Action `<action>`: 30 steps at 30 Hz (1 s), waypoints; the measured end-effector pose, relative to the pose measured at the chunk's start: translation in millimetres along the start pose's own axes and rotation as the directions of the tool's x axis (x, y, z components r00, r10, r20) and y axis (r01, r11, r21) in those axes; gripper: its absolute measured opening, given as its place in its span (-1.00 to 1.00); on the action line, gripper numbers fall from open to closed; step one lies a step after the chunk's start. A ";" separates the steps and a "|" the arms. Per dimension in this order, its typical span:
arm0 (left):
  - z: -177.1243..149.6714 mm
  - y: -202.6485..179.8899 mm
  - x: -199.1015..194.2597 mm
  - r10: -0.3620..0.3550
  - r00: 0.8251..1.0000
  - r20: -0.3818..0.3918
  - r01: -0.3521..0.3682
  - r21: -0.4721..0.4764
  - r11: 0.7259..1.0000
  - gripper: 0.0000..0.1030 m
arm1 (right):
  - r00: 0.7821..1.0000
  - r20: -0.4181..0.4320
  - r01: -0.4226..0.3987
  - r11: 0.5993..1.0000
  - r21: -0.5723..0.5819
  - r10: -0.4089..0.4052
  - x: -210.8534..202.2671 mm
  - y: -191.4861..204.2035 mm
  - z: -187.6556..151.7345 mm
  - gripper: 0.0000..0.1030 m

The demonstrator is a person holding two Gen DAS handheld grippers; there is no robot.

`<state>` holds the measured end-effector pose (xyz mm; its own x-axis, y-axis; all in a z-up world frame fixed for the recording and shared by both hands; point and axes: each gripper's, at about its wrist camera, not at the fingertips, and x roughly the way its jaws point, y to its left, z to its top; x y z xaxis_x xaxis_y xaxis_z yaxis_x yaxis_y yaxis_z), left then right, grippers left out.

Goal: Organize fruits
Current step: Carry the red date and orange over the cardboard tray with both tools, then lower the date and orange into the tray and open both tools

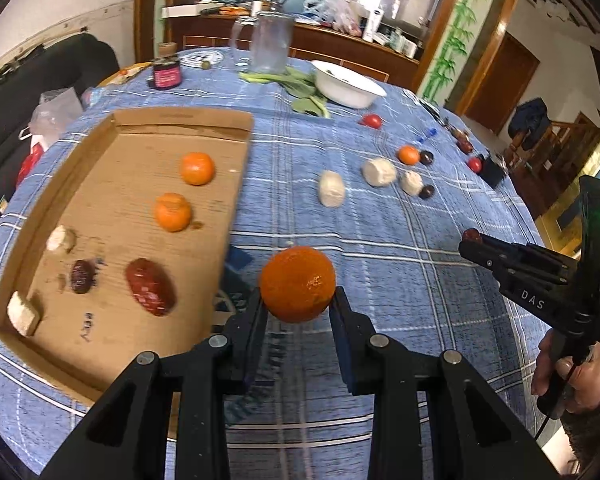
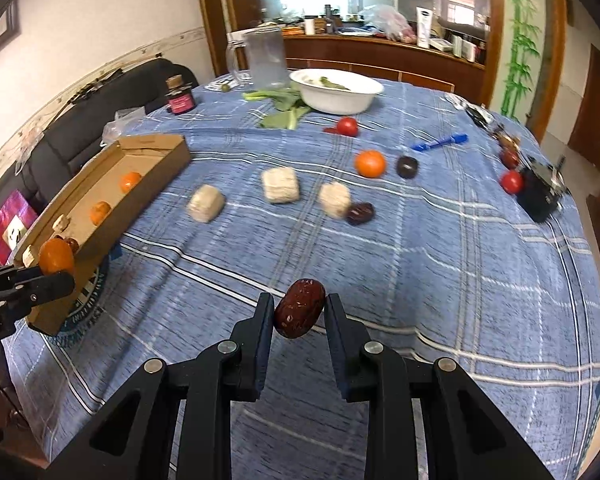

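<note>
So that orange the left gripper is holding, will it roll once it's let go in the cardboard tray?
Probably a little. The orange is round, pinched only at its sides by the left gripper. The cardboard tray looks flat, and its low walls should stop it. Two oranges already there sit still.

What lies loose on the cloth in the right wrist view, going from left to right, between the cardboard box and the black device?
Rice cake → rice cake → rice cake → date → orange → dark fruit

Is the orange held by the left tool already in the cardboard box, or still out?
Out. The orange sits between the left tool fingers, beside the cardboard box.
</note>
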<state>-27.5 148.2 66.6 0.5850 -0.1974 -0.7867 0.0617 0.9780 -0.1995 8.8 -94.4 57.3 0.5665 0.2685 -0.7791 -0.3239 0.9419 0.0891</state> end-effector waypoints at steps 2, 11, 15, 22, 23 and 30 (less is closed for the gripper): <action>2.4 9.8 -3.8 0.008 1.000 0.010 -0.008 -0.016 1.000 -0.42 | 1.000 0.003 -0.010 1.000 -0.017 0.010 3.1 9.1 6.9 -0.46; 14.2 56.3 -14.1 0.062 0.998 0.032 -0.060 -0.074 0.995 -0.41 | 0.997 0.007 -0.081 0.994 -0.079 0.081 23.0 56.3 43.3 -0.45; 19.3 79.8 -15.4 0.086 0.996 0.032 -0.082 -0.100 0.992 -0.41 | 0.994 0.017 -0.103 0.987 -0.121 0.106 32.3 83.6 63.0 -0.45; 35.1 119.8 -12.2 0.136 0.990 0.036 -0.130 -0.127 0.983 -0.41 | 0.989 0.021 -0.143 0.974 -0.176 0.149 58.1 127.6 98.4 -0.45; 37.9 126.1 -10.4 0.140 0.990 0.033 -0.134 -0.134 0.982 -0.41 | 0.988 0.022 -0.145 0.972 -0.185 0.152 63.1 134.4 103.9 -0.45; 57.5 155.0 8.7 0.165 0.986 0.011 -0.161 -0.162 0.974 -0.41 | 0.987 0.016 -0.151 0.963 -0.222 0.159 98.7 166.4 133.3 -0.45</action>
<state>33.7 302.0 62.4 0.5962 -0.0322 -0.8022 -0.1654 0.9728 -0.1620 111.8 115.7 77.9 0.5199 0.4177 -0.7451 -0.5661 0.8217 0.0657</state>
